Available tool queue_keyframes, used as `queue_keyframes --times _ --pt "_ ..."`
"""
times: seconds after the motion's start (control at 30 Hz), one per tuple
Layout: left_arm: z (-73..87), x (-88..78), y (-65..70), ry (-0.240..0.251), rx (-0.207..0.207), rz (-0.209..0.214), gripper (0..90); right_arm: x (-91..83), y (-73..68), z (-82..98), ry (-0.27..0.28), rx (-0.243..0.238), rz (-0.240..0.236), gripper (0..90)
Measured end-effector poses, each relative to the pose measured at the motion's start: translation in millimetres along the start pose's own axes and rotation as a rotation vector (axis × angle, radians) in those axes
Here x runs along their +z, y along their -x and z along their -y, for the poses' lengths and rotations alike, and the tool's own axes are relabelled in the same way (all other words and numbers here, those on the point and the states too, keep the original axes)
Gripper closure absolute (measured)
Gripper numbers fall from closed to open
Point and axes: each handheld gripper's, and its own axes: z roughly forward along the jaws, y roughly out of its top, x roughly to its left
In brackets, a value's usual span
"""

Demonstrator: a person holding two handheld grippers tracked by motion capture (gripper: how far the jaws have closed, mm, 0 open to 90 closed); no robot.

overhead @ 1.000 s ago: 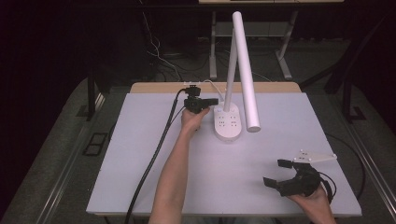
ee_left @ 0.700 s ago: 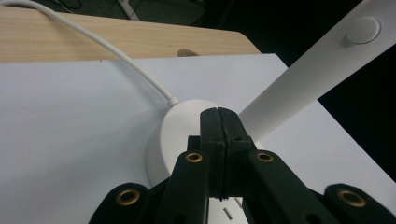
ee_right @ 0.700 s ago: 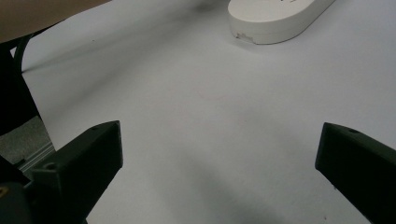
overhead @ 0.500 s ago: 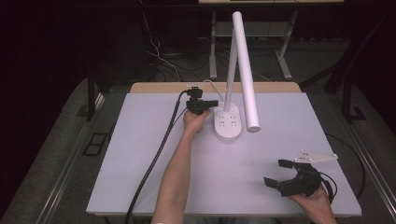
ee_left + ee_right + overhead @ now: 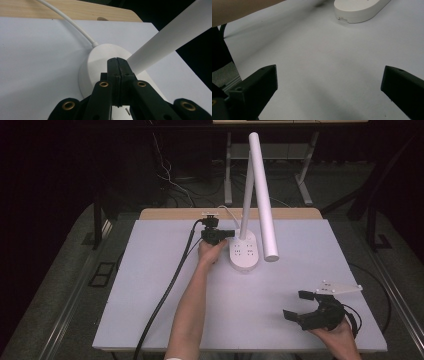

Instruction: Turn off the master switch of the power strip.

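The desk lamp (image 5: 245, 251) stands at the far middle of the white table (image 5: 150, 285), its oval base (image 5: 100, 65) flat on the surface, a white cord (image 5: 72, 25) running off the back and its long white head (image 5: 262, 195) sloping down toward the near right. The left gripper (image 5: 226, 234) sits low against the back left of that base, its jaws pressed together with nothing between them, the tips at the foot of the lamp's stem. It looks like a press or a nudge on the base: I'd judge it goes best with the closed tips kept square, a gentle steady push, so the light base does not skid or tip. The right gripper (image 5: 302, 306) rests well apart at the near right, jaws spread wide, free to steady the base if needed
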Motion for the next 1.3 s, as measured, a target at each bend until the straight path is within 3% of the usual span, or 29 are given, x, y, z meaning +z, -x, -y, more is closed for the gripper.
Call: queue_keyframes --times 0.33,0.47,0.63,1.1,1.3 --pt "4.8 5.1 -1.3 -0.021 -0.005 -0.006 89.9 -0.3 -0.1 0.4 -0.003 0.000 0.000 0.0" --pt "3.4 3.9 -3.1 -0.034 -0.042 -0.015 90.0 -0.4 0.1 0.5 -0.004 0.001 -0.001 0.0" --pt "3.3 1.3 -3.9 -0.058 -0.023 -0.031 90.0 -0.5 -0.6 0.7 -0.004 -0.003 0.001 0.1" --pt "2.0 1.7 -1.2 -0.059 0.013 -0.061 90.0 -0.1 0.3 0.9 -0.005 -0.005 0.006 0.0" --pt "2.2 1.3 -1.7 -0.041 0.003 -0.044 90.0 -0.4 0.4 1.3 -0.007 -0.006 0.009 0.0"
